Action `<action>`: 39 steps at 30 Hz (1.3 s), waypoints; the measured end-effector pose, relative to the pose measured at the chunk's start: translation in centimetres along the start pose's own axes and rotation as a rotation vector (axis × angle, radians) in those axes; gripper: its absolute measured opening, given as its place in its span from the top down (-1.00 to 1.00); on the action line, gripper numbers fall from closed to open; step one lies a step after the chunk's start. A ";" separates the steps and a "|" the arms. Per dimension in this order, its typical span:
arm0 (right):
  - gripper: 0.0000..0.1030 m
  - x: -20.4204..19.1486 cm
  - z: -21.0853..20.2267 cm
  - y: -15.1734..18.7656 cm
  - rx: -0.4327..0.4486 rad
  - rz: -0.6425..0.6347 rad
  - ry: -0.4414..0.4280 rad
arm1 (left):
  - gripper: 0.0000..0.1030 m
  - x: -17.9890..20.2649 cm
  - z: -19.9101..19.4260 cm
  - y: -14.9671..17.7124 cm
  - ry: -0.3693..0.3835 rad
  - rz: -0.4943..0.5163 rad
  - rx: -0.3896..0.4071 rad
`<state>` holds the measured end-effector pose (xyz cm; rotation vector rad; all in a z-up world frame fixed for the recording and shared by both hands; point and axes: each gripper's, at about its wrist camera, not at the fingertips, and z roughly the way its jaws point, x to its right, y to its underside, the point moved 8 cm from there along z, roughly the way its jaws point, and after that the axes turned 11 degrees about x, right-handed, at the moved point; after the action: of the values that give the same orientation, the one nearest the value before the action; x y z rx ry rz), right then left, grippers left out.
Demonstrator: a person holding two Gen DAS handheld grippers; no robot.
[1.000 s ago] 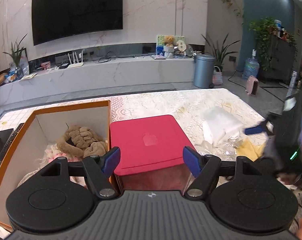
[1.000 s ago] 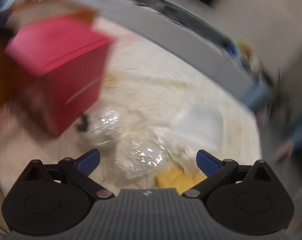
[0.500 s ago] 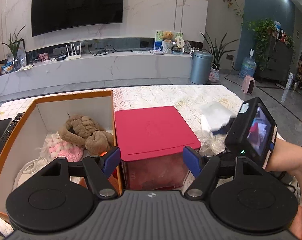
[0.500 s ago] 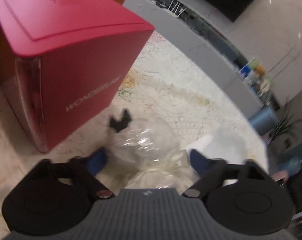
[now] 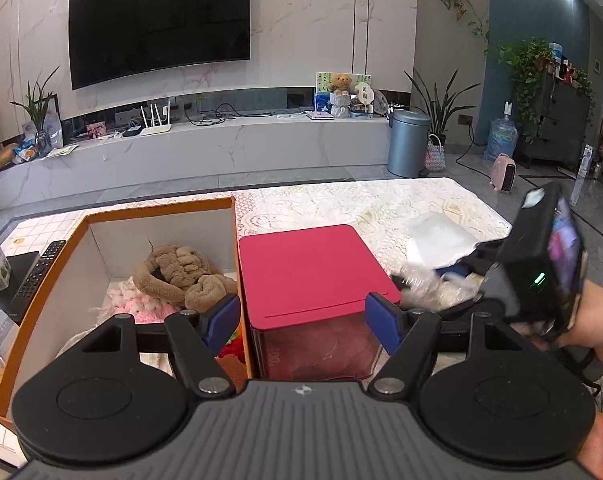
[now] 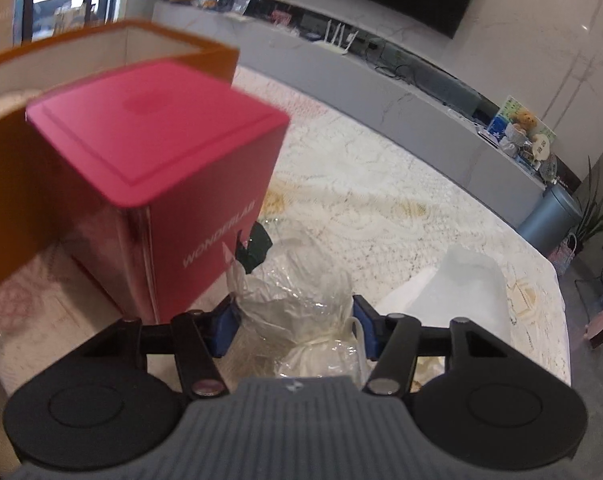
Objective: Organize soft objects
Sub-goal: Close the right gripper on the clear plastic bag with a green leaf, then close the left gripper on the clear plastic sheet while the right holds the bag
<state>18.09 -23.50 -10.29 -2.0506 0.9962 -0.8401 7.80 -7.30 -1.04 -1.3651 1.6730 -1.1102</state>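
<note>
- Bundle in clear plastic (image 6: 297, 304), crinkled wrap around something pale and soft, sits between the blue pads of the right gripper (image 6: 295, 326), so the thing to be moved is already inside the claw rather than ahead of it.
- The jaws have just been closing, and in the right wrist view both pads press into the sides of the wrap: half-narrowed, gripping the bundle.
- Its long axis runs forward from the palm, with a black tag (image 6: 255, 246) at the far tip.
- Up and left of this claw stands the pink box (image 6: 157, 184) with its lid on; behind that, the orange box (image 5: 61, 288), open-topped and already holding a brown plush (image 5: 181, 272) and pink knit.
- My judgement: the coming move is a carry leftward over the pink lid to the orange box, so the bundle must clear the lid.
- The left gripper (image 5: 301, 324) hovers wide and empty, with the pink box straight ahead between its pads and the orange box just left; it is nearer the boxes, but holds nothing.
</note>
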 end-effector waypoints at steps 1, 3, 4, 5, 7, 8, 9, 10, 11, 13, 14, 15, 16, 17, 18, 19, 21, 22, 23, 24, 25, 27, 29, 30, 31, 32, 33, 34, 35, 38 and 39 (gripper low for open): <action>-0.13 0.7 -0.6 -0.3 0.024 0.039 0.015 | -0.63 0.2 0.0 0.0 0.005 -0.002 -0.002; -0.14 2.9 -1.8 -1.0 0.076 0.148 0.040 | -0.62 0.6 0.3 -0.2 0.016 -0.007 -0.007; -0.14 4.1 -2.4 -1.2 0.098 0.216 0.043 | -0.62 1.0 0.4 -0.3 0.020 -0.009 -0.012; -0.15 5.4 -3.1 -1.2 0.119 0.288 0.046 | -0.62 1.4 0.6 -0.3 0.022 -0.010 -0.023; -0.15 7.9 -4.5 -0.9 0.157 0.399 0.074 | -0.62 2.6 1.0 -0.5 0.037 -0.002 -0.046; -0.15 9.0 -5.4 -0.6 0.175 0.428 0.099 | -0.63 3.3 1.3 -0.7 0.057 0.009 -0.053; -0.16 10.0 -6.3 -0.4 0.200 0.432 0.142 | -0.63 4.2 1.6 -0.9 0.074 0.023 -0.062; -0.16 10.6 -7.4 -0.4 0.224 0.407 0.196 | -0.63 5.1 2.0 -1.1 0.083 0.036 -0.071; -0.18 11.2 -8.3 -0.3 0.240 0.374 0.239 | -0.63 5.9 2.5 -1.4 0.089 0.050 -0.079; -0.21 12.2 -9.9 -0.1 0.259 0.345 0.292 | -0.62 8.0 3.6 -1.9 0.106 0.084 -0.091; -0.24 12.8 -10.6 0.3 0.261 0.362 0.316 | -0.63 9.0 4.3 -2.0 0.112 0.098 -0.099; -0.24 13.5 -11.1 0.6 0.258 0.393 0.336 | -0.63 10.2 5.0 -2.2 0.123 0.110 -0.100; -0.24 14.2 -11.5 1.2 0.253 0.426 0.354 | -0.62 11.3 5.8 -2.3 0.133 0.127 -0.100; -0.24 14.6 -12.1 1.8 0.243 0.461 0.370 | -0.62 12.4 6.7 -2.4 0.135 0.143 -0.103; -0.23 15.4 -12.3 2.3 0.232 0.495 0.387 | -0.63 13.4 7.7 -2.4 0.134 0.153 -0.106; -0.22 16.1 -12.3 2.9 0.216 0.527 0.405 | -0.63 14.5 8.8 -2.3 0.134 0.163 -0.110; -0.18 16.9 -12.7 4.0 0.193 0.574 0.424 | -0.63 16.3 11.3 -1.8 0.134 0.176 -0.139; -0.18 17.2 -12.9 4.4 0.191 0.591 0.429 | -0.63 17.1 12.5 -1.3 0.131 0.175 -0.161; -0.17 17.6 -13.2 4.8 0.194 0.612 0.433 | -0.63 17.9 13.8 -0.9 0.130 0.170 -0.185; -0.16 17.9 -13.4 5.3 0.196 0.636 0.435 | -0.63 18.5 15.0 -0.4 0.129 0.162 -0.211; -0.16 18.2 -13.5 5.6 0.197 0.660 0.438 | -0.63 19.0 16.1 0.0 0.126 0.149 -0.234; -0.16 18.9 -13.8 6.7 0.192 0.700 0.449 | -0.63 19.7 18.0 0.7 0.125 0.111 -0.283; -0.16 19.4 -13.9 7.6 0.178 0.725 0.463 | -0.62 20.2 19.6 1.0 0.128 0.059 -0.332; -0.16 19.5 -13.9 8.1 0.170 0.736 0.468 | -0.62 20.2 20.2 1.0 0.126 0.029 -0.333; -0.16 19.6 -13.7 8.4 0.158 0.745 0.465 | -0.62 20.3 20.8 0.8 0.122 0.006 -0.323; -0.16 19.4 -13.4 8.6 0.148 0.748 0.455 | -0.62 20.4 21.4 0.6 0.117 -0.003 -0.313; -0.16 19.4 -13.4 8.9 0.141 0.748 0.439 | -0.62 20.5 22.2 0.5 0.106 -0.003 -0.309; -0.16 19.2 -13.2 9.0 0.135 0.745 0.424 | -0.62 20.7 23.0 0.5 0.092 0.000 -0.312; -0.16 19.0 -13.0 9.2 0.130 0.739 0.413 | -0.62 20.8 23.7 0.7 0.082 0.000 -0.317; -0.16 18.8 -12.4 9.4 0.113 0.726 0.393 | -0.60 21.6 25.0 1.3 0.107 0.047 -0.310; -0.16 18.8 -12.3 9.5 0.110 0.723 0.392 | -0.52 21.4 25.2 1.7 0.089 0.062 -0.309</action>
<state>14.18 -47.23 -6.55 -1.2860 1.7144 -0.8730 25.58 -32.81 -12.40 -1.4572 2.0019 -0.9152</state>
